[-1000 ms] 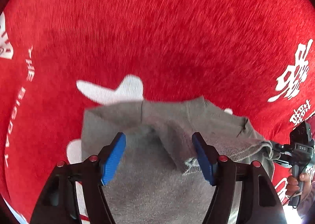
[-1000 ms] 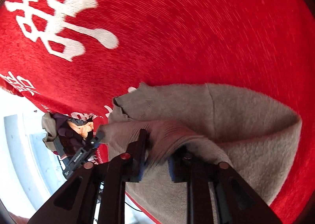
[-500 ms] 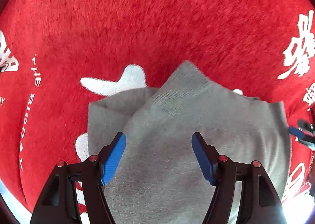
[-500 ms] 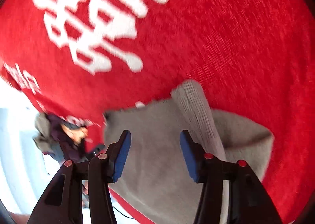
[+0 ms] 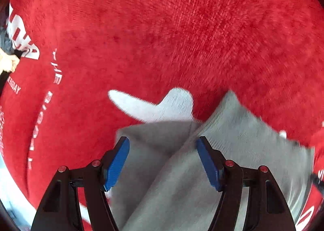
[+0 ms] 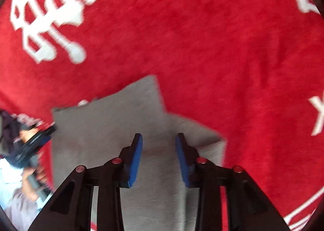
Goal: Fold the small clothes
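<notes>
Red cloth point(image 5: 162, 38) with white printed characters point(image 6: 50, 18) fills both views and lies under everything; whether a worktop sits beneath it can't be told. Both frames motion-blurred.

Grey knit garment point(image 5: 232, 149) lies on the red cloth, directly below and ahead of both tools. Left wrist view: a flat lower layer runs under the left tool point(image 5: 163, 162), and a ribbed upper layer crosses over it diagonally, its pointed corner reaching ahead and to the right of the tool. A white printed shape point(image 5: 158, 105) on the cloth sits just ahead of the garment's far edge. Right wrist view: same garment point(image 6: 105, 129) spreads to the left of and under the right tool point(image 6: 159, 160), a squared flap pointing ahead of it, a folded corner just to its right.

Left tool: blue pads point(image 5: 117, 162) spread wide, nothing between them, hanging over the garment; contact with the fabric can't be judged. Right tool: blue pads point(image 6: 135, 162) apart, a narrower gap, nothing pinched.

The other handheld unit point(image 6: 32, 145), gripped by a person's hand, shows blurred at the left edge of the right wrist view, beside the garment's left edge.
</notes>
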The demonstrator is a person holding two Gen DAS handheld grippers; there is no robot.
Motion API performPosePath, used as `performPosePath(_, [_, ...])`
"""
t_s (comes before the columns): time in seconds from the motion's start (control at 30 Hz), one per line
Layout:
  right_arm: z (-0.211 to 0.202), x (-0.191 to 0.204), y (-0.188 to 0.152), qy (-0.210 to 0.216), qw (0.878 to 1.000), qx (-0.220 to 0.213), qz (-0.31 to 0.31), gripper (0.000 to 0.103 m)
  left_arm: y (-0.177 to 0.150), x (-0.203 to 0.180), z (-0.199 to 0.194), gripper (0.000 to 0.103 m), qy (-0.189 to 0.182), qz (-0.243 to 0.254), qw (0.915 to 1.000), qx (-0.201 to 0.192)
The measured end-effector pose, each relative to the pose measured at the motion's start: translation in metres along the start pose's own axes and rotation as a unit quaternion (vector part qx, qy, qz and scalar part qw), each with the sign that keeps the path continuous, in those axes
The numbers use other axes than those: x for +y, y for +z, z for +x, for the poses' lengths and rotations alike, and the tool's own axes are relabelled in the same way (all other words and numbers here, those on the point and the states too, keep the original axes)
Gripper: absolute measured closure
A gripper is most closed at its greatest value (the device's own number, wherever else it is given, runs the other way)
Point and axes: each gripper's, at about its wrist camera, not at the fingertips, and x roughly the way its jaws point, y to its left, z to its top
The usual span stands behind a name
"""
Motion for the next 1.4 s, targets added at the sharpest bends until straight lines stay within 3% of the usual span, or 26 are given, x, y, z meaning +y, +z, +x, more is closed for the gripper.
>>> performPosePath(0.13, [-0.02,-0.007,-0.011,0.069,0.998,-0.006,-0.005,0.06,-0.022,0.017,-0.022,0.033,-0.042,0.043,0.9976,0.033])
performPosePath(0.23, [-0.037,0.007,-0.028,0.114,0.992,0.002,-0.048,0.057,-0.046,0.043,-0.039,0.033,-0.1,0.061,0.9909,0.065])
performPosePath(0.4, [-0.035,0.066,-0.084,0.189,0.974,0.066,-0.106,0.055,-0.091,0.072,-0.049,0.033,-0.145,0.073,0.9815,0.101])
performPosePath(0.5, [-0.015,0.101,-0.127,0.226,0.961,0.116,-0.105,0.054,-0.111,0.081,-0.049,0.033,-0.165,0.088,0.9767,0.106])
performPosePath(0.6, [0.023,0.129,-0.171,0.255,0.951,0.164,-0.057,0.054,-0.12,0.084,-0.048,0.033,-0.194,0.105,0.9698,0.105])
performPosePath(0.7, [0.051,0.141,-0.2,0.275,0.944,0.182,0.005,0.053,-0.122,0.08,-0.051,0.033,-0.219,0.119,0.9625,0.108])
performPosePath(0.77, [0.067,0.141,-0.213,0.279,0.942,0.18,0.048,0.052,-0.121,0.082,-0.049,0.033,-0.239,0.124,0.9569,0.109])
performPosePath(0.9, [0.088,0.132,-0.228,0.308,0.927,0.145,0.16,0.051,-0.119,0.083,-0.044,0.033,-0.279,0.134,0.9444,0.112])
performPosePath(0.93, [0.091,0.13,-0.229,0.314,0.923,0.133,0.178,0.051,-0.118,0.082,-0.042,0.035,-0.287,0.137,0.9412,0.113])
performPosePath(1.0, [0.098,0.126,-0.228,0.325,0.913,0.111,0.22,0.051,-0.116,0.073,-0.033,0.067,-0.297,0.149,0.9347,0.126])
performPosePath(1.03, [0.099,0.122,-0.228,0.328,0.909,0.105,0.237,0.053,-0.115,0.073,-0.03,0.098,-0.296,0.152,0.9335,0.133])
performPosePath(1.07, [0.1,0.124,-0.227,0.326,0.907,0.101,0.248,0.059,-0.114,0.075,-0.029,0.097,-0.296,0.154,0.9327,0.137])
performPosePath(1.1, [0.099,0.126,-0.224,0.316,0.911,0.096,0.249,0.09,-0.114,0.078,-0.032,0.097,-0.302,0.154,0.9317,0.131])
performPosePath(1.13, [0.097,0.129,-0.221,0.305,0.917,0.094,0.239,0.095,-0.115,0.082,-0.037,0.097,-0.308,0.157,0.9303,0.124])
performPosePath(1.27, [0.077,0.144,-0.217,0.274,0.945,0.096,0.151,0.095,-0.124,0.099,-0.051,0.097,-0.31,0.162,0.9305,0.109])
performPosePath(1.4, [0.085,0.149,-0.224,0.235,0.958,0.119,0.11,0.095,-0.143,0.11,-0.035,0.097,-0.302,0.163,0.9313,0.122])
